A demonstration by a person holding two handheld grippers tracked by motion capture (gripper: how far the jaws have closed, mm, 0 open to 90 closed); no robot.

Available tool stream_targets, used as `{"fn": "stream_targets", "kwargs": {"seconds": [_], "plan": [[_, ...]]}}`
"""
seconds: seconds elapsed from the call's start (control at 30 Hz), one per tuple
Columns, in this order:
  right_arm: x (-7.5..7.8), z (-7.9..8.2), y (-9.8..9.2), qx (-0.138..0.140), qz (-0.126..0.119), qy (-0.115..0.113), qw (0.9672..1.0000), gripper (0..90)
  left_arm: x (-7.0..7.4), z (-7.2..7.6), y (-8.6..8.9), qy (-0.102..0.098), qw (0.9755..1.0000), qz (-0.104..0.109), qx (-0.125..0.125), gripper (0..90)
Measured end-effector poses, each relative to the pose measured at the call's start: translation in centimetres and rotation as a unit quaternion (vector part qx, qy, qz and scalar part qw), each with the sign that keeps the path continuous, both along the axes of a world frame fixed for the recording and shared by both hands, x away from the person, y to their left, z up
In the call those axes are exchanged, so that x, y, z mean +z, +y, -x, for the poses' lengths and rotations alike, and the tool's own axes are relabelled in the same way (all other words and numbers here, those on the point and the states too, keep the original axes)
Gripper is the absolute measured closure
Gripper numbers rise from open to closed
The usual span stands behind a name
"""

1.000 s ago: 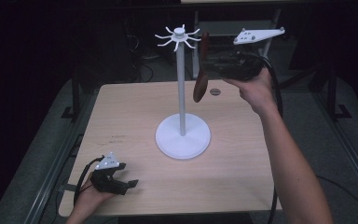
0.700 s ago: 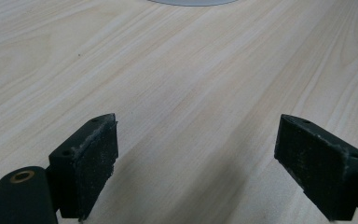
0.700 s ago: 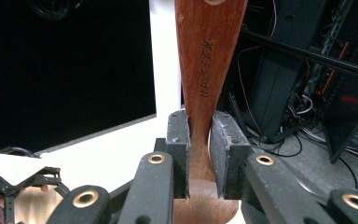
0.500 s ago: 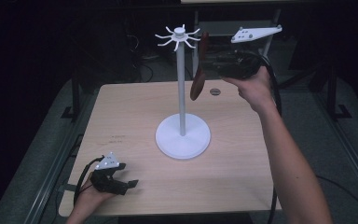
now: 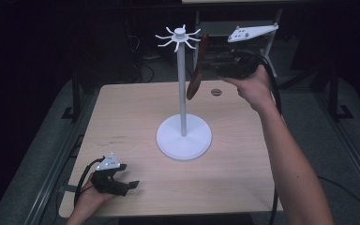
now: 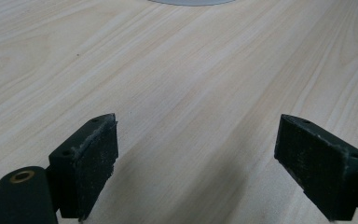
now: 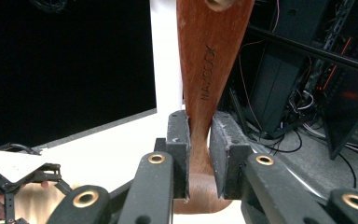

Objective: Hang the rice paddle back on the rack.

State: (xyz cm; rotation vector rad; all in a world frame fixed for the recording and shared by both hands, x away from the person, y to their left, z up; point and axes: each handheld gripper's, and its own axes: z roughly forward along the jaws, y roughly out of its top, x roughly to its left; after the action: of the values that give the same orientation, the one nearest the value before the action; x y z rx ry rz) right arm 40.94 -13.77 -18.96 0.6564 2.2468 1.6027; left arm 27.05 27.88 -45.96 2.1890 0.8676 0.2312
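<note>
A white stand (image 5: 183, 93) with a round base (image 5: 183, 137) and a ring of hooks (image 5: 179, 36) on top rises mid-table. My right gripper (image 5: 206, 63) is held high, just right of the hooks, shut on a brown wooden utensil (image 5: 196, 79). The utensil hangs nearly upright, broad end down and tilted toward the pole. In the right gripper view the pads (image 7: 199, 154) clamp its narrow neck, and the handle (image 7: 212, 60) runs up to a hole at its tip. My left gripper (image 5: 129, 185) rests open at the table's front left, with bare wood between its jaws (image 6: 196, 163).
The light wooden table (image 5: 122, 117) has a small round hole (image 5: 216, 92) near its back right. Dark racks and cables stand behind it. The stand's base edge (image 6: 186, 2) lies far ahead of the left gripper.
The utensil's lower end has swung slightly toward the stand's pole. Both hands stay where they were.
</note>
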Motion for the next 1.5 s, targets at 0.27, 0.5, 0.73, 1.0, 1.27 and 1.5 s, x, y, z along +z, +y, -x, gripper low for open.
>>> {"fn": "stream_targets", "kwargs": {"seconds": [0.27, 0.5, 0.73, 1.0, 1.27, 1.5], "plan": [[-0.4, 0.5, -0.8, -0.003, -0.006, -0.004, 1.0000, 78.0, -0.1, 0.0, -0.1, -0.001, 1.0000, 0.002, 0.000, 12.9], [-0.5, 0.6, -1.0, -0.011, -0.009, -0.013, 0.9998, 76.4, -0.1, 0.0, -0.1, -0.001, 1.0000, 0.001, -0.001, 12.9], [-0.6, 0.9, -1.4, -0.017, -0.019, -0.013, 0.9996, 64.3, -0.1, 0.0, -0.1, -0.001, 1.0000, 0.000, -0.002, 12.9], [-1.3, 1.6, -2.2, -0.023, -0.018, -0.011, 0.9995, 52.3, -0.1, -0.1, -0.2, -0.004, 1.0000, 0.000, -0.002, 12.9], [-2.9, 2.3, -3.4, -0.031, -0.008, 0.005, 0.9995, 46.1, 0.0, -0.1, 0.0, -0.005, 1.0000, 0.003, 0.003, 12.9], [-5.4, 3.1, -5.5, -0.045, -0.001, 0.018, 0.9988, 42.5, -0.1, -0.4, -0.1, -0.004, 1.0000, 0.001, 0.003, 12.9]]}}
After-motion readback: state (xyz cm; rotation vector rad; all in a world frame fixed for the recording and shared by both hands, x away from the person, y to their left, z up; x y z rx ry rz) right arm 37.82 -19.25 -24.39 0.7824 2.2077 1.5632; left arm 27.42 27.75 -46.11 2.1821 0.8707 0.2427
